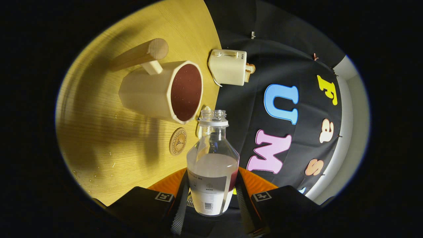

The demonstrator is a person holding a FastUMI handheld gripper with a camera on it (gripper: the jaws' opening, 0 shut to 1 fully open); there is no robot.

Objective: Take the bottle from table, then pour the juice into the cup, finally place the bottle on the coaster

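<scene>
Now the fingers (211, 198) are closed on the uncapped bottle (212, 165), pressing it from both sides. Beyond its mouth stands the cup (158, 91), dark juice inside. Between them the round coaster (178, 141) lies on the desk (99, 138). A toaster (228, 67) sits farther off.

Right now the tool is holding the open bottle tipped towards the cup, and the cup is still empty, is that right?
Not quite: the gripper view shows the cup already holding dark red juice. The tool does grip the open bottle, tipped towards it.
</scene>
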